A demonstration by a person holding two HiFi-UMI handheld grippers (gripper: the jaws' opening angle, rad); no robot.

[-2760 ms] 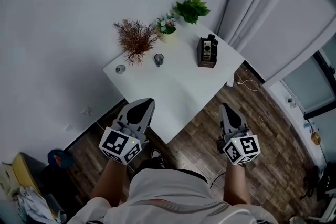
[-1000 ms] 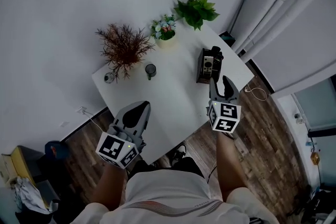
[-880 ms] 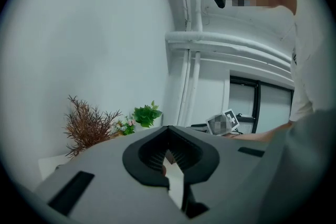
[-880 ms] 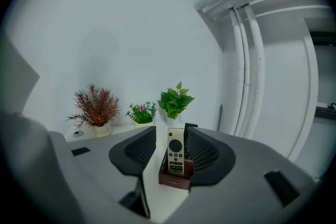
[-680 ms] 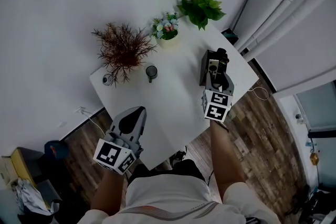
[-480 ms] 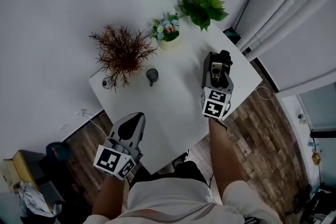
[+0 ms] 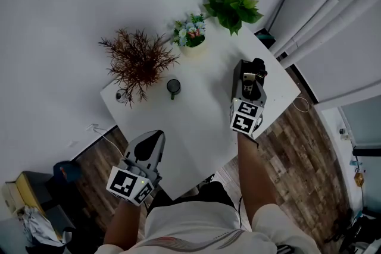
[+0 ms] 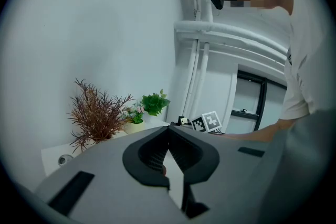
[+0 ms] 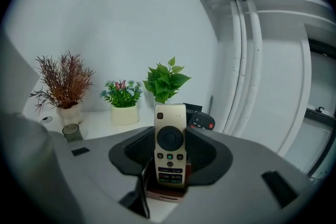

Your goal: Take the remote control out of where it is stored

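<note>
A gold remote control [image 9: 170,149] stands upright in a brown holder [image 9: 165,190] near the right edge of the white table [image 7: 196,122]. My right gripper [image 9: 170,134] has its fingers on either side of the gold remote; its jaws have just been closing, and I see no pad pressing on it. From the head view the right gripper [image 7: 250,87] reaches the holder [image 7: 239,77] from the front. A black remote [image 9: 202,122] sits behind the gold one. At the table's front left corner my left gripper [image 7: 152,137] hovers with its jaws together, holding nothing.
A dried reddish plant [image 7: 138,59], a small flower pot [image 7: 191,33] and a leafy green plant [image 7: 233,6] line the table's far side by the wall. A dark cup [image 7: 173,87] and a small jar [image 7: 121,96] stand left of centre. Wooden floor surrounds the table.
My right gripper has moved forward from the table's front edge to the holder, taking the gold remote between its fingers. The left gripper has sunk a little at the front corner.
</note>
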